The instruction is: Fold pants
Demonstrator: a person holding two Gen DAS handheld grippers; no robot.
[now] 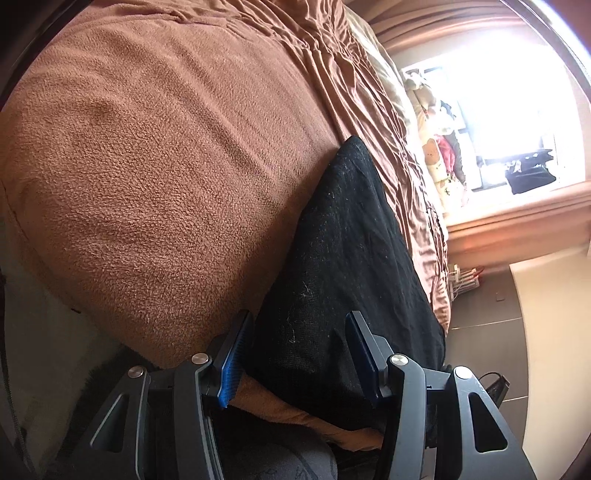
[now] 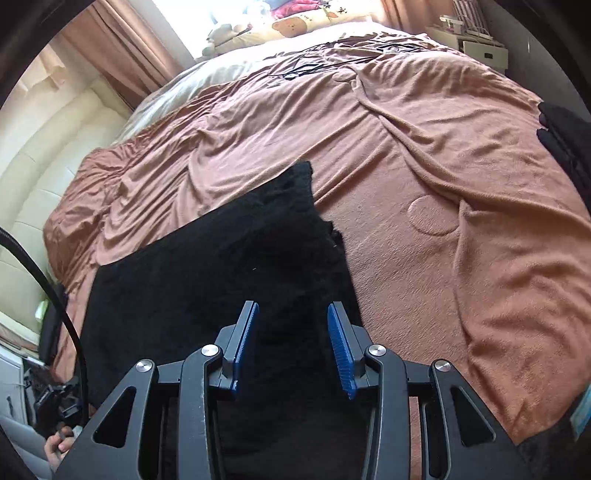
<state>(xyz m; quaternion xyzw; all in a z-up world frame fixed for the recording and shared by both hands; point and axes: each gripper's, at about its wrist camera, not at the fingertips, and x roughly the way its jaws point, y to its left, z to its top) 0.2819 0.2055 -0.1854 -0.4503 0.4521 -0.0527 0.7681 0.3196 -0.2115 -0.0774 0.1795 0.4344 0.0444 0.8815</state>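
Black pants [image 1: 351,240] lie flat on a brown fleece blanket [image 1: 166,166] near the bed's edge. In the left wrist view the picture is rolled, and the pants run away from my left gripper [image 1: 299,317]. Its blue pads stand well apart with the near end of the pants showing between them, and neither pad presses on the cloth. In the right wrist view the pants [image 2: 221,266] form a broad dark slab with a narrower end pointing up the bed. My right gripper [image 2: 293,306] hovers over their near part, jaws apart, with only dark cloth seen in the gap.
The rumpled blanket [image 2: 461,258] covers most of the bed, with pillows and soft toys [image 2: 295,26] at the far end. A black cable [image 2: 55,295] arcs at the left above a hand [image 2: 57,448]. A dark object [image 2: 565,136] sits at the right edge. Tiled floor [image 1: 498,332] lies beside the bed.
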